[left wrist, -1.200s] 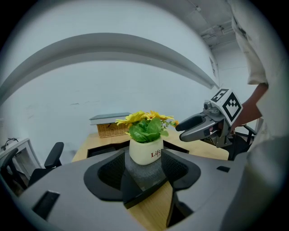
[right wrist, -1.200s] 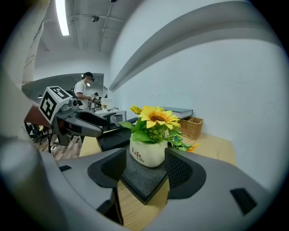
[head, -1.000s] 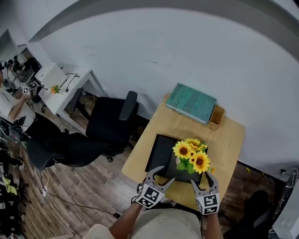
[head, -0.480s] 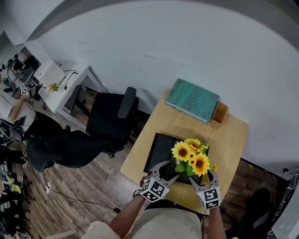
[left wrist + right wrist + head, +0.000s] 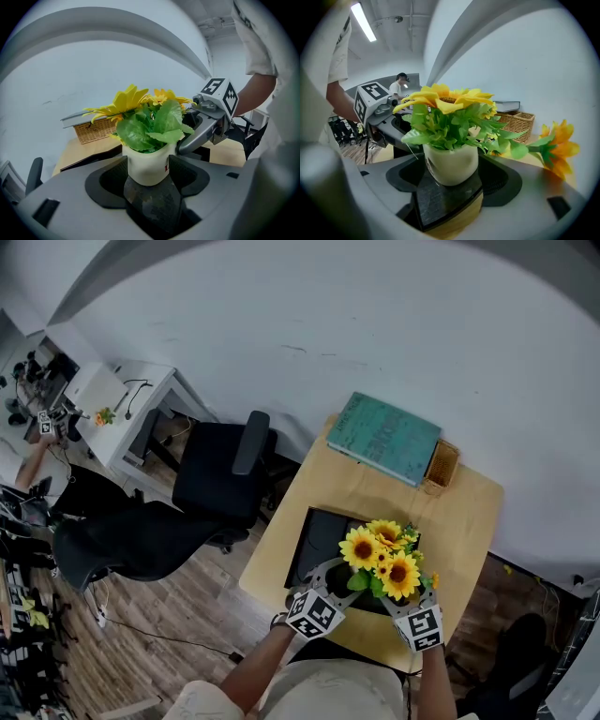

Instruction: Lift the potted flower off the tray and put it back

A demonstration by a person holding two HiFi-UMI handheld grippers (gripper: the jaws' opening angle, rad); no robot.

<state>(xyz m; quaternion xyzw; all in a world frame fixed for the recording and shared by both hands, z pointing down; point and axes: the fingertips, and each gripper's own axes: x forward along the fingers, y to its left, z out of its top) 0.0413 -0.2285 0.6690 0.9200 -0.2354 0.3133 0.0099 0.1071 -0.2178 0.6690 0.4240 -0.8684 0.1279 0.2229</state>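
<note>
A bunch of sunflowers [image 5: 382, 562] in a white pot [image 5: 146, 165] stands on the black tray [image 5: 314, 540] on a wooden table [image 5: 464, 521]. In the head view the flowers hide the pot. My left gripper [image 5: 148, 177] reaches in from the left, and its jaws have just been opening. The pot stands between its pads without a clear press. My right gripper [image 5: 450, 182] comes from the right with jaws that have just been opening too. The pot [image 5: 451, 164] sits between them with small gaps at each side. Each gripper shows in the other's view.
A teal book [image 5: 386, 439] and a wicker basket [image 5: 438, 465] lie at the table's far edge. A black office chair [image 5: 220, 474] stands left of the table, with a white desk [image 5: 122, 399] beyond it. One loose flower [image 5: 558, 145] sticks out to the right.
Both grippers have moved forward and down from the table's near edge to either side of the pot. The right jaws have spread wider.
</note>
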